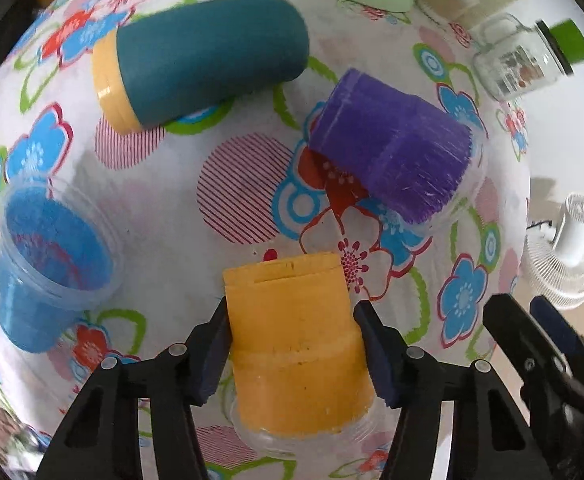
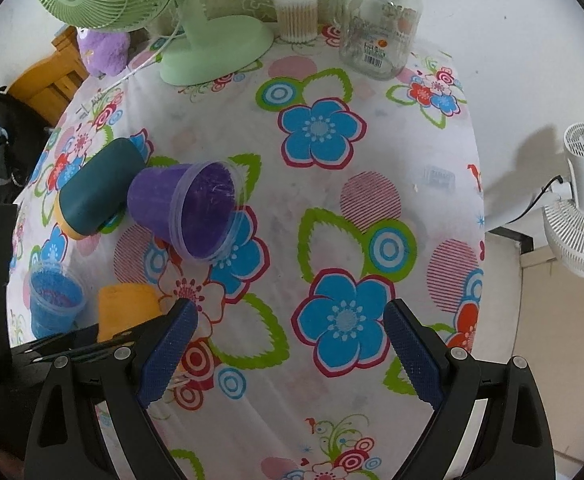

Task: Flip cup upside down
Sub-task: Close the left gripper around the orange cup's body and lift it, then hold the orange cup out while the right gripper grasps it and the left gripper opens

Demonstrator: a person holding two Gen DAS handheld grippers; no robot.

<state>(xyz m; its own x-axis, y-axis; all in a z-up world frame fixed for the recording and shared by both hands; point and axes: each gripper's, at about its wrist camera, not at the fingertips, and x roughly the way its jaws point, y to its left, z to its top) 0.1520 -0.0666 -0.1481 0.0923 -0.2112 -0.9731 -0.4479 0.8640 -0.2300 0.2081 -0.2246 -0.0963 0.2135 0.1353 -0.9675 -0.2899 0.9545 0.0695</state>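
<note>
Unreadable label and barcode on the glass jar (image 2: pixel 379 28).

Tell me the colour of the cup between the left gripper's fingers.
Yellow-orange cup; clearest in left wrist view.

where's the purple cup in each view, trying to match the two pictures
Left wrist view: the purple cup lies on its side right of centre, beyond the orange cup between the left claw fingers.
Right wrist view: the purple cup lies left of centre, its open mouth facing the camera.
Shared landmark: the teal cup lying beside it on the left.
</note>
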